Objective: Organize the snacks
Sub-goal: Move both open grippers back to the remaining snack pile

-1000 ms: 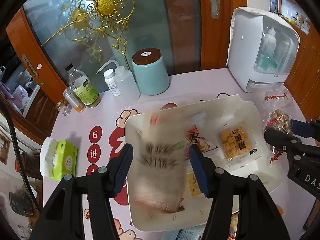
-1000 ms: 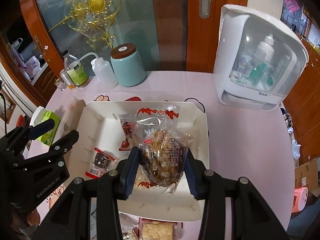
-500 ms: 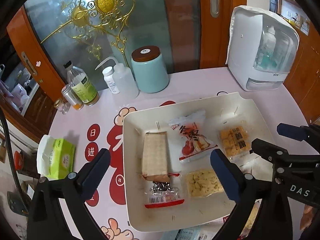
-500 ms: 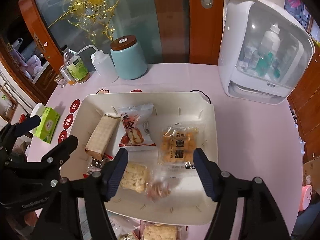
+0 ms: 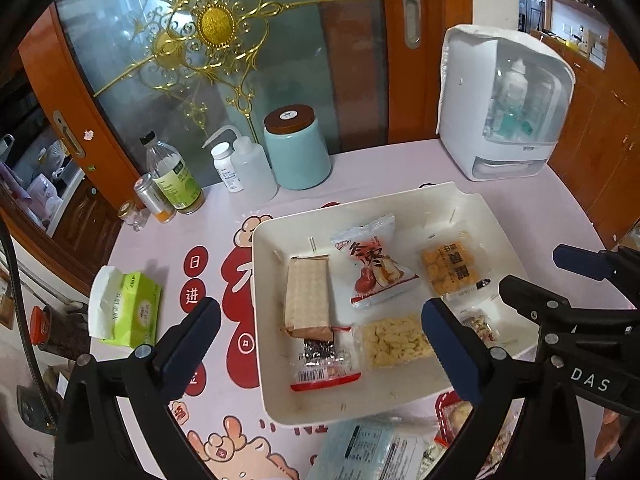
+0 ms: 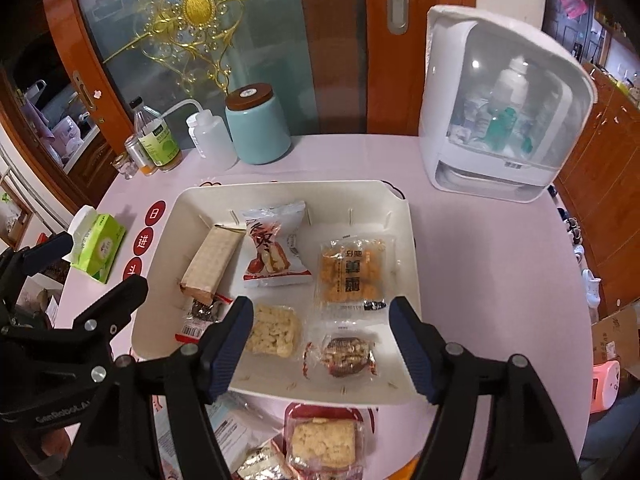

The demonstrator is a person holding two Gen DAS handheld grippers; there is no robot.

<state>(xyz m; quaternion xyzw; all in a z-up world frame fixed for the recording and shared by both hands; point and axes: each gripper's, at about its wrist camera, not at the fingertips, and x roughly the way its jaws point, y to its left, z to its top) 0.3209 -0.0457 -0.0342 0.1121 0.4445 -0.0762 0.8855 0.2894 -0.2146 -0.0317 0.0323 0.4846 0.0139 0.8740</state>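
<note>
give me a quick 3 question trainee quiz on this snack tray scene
1. True or false: the left tool is shut on a snack.
2. Which packet lies nearest the right tool? A) walnut snack packet B) red date packet C) tan wafer bar
3. Fill in: the orange cracker packet lies inside the white ____.

Key: 1 false, both tools are open and empty. 2 A. 3 tray.

My views are evenly lit, sharp at centre, fisheye-bent with black corners; glare on the dispenser [image 6: 504, 104].
</note>
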